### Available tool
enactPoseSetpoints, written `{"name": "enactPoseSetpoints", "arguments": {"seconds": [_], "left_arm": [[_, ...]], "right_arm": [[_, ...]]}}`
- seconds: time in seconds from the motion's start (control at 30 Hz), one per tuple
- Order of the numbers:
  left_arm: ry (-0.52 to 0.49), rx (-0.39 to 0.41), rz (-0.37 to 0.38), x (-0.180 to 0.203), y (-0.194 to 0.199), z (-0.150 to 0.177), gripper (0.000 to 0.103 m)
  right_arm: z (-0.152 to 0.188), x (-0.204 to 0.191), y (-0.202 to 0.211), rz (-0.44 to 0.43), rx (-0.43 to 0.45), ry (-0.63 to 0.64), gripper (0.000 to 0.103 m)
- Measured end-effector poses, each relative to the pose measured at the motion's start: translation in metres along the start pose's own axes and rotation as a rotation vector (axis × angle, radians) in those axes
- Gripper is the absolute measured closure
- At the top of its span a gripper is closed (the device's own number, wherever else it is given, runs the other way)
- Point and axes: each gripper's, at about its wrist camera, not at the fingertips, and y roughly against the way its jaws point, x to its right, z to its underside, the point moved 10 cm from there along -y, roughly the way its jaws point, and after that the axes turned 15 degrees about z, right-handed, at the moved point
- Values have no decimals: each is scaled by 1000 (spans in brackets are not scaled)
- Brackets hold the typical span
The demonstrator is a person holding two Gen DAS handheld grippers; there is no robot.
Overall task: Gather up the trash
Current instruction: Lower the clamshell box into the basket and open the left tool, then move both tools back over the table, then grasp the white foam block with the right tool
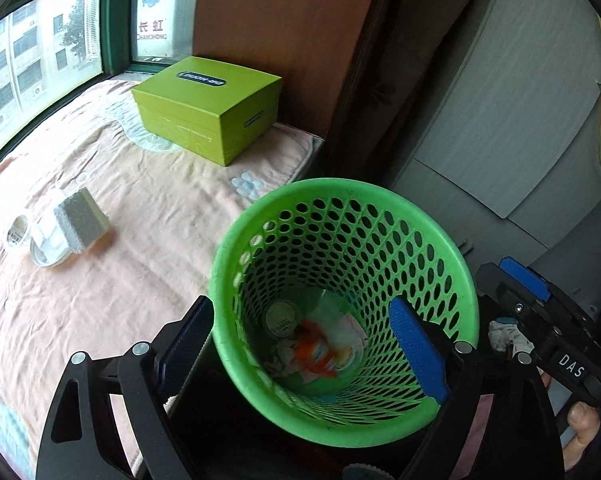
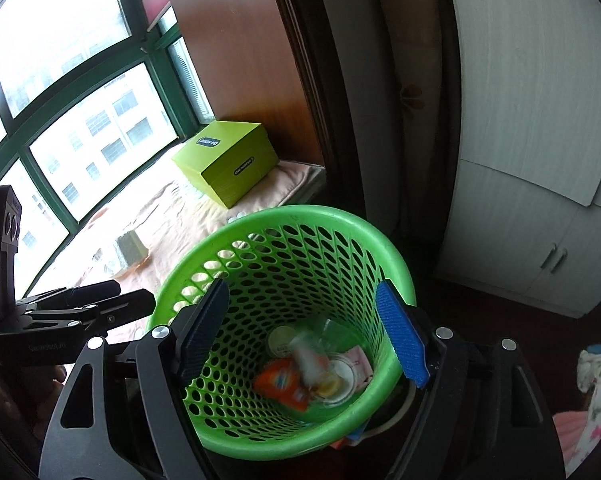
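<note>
Both grippers hover over the bin, nothing held. Left gripper spread wide, one finger outside the bin rim, one over its inside; right gripper spread wide too, both blue ribbed pads above the opening.

Bin: 1 round green plastic basket w/ oval holes, standing on dark floor just beside the bed. Inside at bottom: orange wrapper, a round white lid, clear plastic bits, a blurred whitish piece.

Beyond bin, on pink wrinkled bedspread: 1 grey foam block w/ 2 white cups beside it. Farther: 1 lime-green cardboard box by window.
</note>
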Motion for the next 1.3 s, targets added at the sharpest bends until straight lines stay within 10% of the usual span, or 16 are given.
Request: {"name": "enactPoseSetpoints", "arguments": {"seconds": [0.53,1.3], "left_arm": [[149,110,-159,-105,71,-4,17],[368,233,-353,-259,174,13,17]], "right_arm": [[-11,-70,-5,-100,5,97,18],[-10,-272,-51,-309,-94,361,18]]}}
